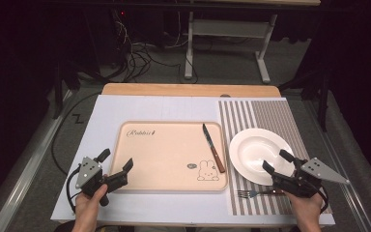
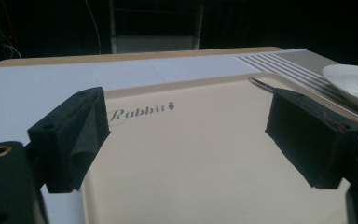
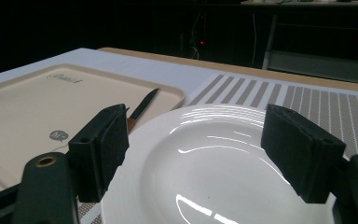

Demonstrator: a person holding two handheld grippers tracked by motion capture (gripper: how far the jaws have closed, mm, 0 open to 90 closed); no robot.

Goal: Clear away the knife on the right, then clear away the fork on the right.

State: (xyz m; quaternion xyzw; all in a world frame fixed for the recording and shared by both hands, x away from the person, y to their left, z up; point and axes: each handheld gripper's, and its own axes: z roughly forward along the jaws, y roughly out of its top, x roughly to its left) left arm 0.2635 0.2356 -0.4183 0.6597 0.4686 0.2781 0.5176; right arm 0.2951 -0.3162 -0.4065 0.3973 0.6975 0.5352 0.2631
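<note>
The right tool (image 1: pixel 276 161) stood over the near edge of the white plate (image 1: pixel 256 150), its two black jaws spread wide with nothing between them. In the right gripper view the plate (image 3: pixel 223 163) lay just under and ahead of these jaws, and no pad touched it. The plate rested on the striped placemat (image 1: pixel 270 113) at the right side of the desk (image 1: pixel 149 104). A fork (image 1: pixel 251 194) lay on the same placemat, just in front of the plate and beside the right hand (image 1: pixel 306 210).

The left tool (image 1: pixel 115 162) was at the near left corner of the beige tray (image 1: pixel 166 154), also wide open and holding nothing. In the left gripper view its jaws pointed across the tray (image 2: pixel 205 154), above the word "Rabbit".

A knife (image 1: pixel 213 147) with a brown handle lay inside the tray near its right rim, the blade pointing away from the person. It was close to the plate but apart from it, with the rim of the tray between them.
</note>
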